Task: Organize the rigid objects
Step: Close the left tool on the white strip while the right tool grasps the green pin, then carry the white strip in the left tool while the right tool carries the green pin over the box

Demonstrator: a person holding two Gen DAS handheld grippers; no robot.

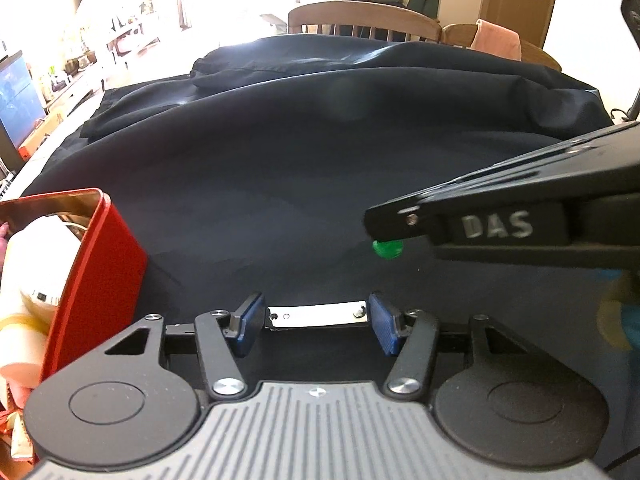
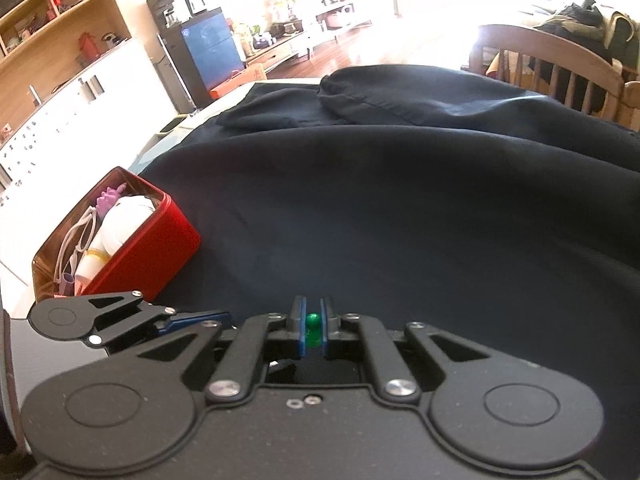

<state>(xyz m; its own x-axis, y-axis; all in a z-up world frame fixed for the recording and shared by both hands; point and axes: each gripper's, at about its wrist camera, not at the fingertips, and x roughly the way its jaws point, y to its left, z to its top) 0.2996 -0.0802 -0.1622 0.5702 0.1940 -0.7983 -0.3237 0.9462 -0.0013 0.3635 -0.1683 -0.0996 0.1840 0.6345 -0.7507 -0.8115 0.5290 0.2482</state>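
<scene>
A: Several things already sit in the red tin [image 2: 132, 248] at the left edge of the table: a white bottle [image 2: 120, 220], a purple toy [image 2: 110, 197], a pair of pale glasses [image 2: 76, 240].

B: And right of the tin?

A: Just right of it, the left gripper [image 1: 312, 322] has a flat silver metal strip [image 1: 316, 316] between its blue pads. The jaws stand about half open, and I'd say they bear on the strip's two ends, though the contact is hard to confirm.

B: Further right?

A: The right gripper [image 2: 313, 328], well right of the tin, is clamped nearly shut on a small green pin-shaped piece [image 2: 312, 330], held off the dark cloth [image 2: 400, 220].

B: What remains?

A: By my reading, those two pieces are all that's left outside the tin; the cloth shows nothing else loose. Both need carrying left and dropping in.
</scene>
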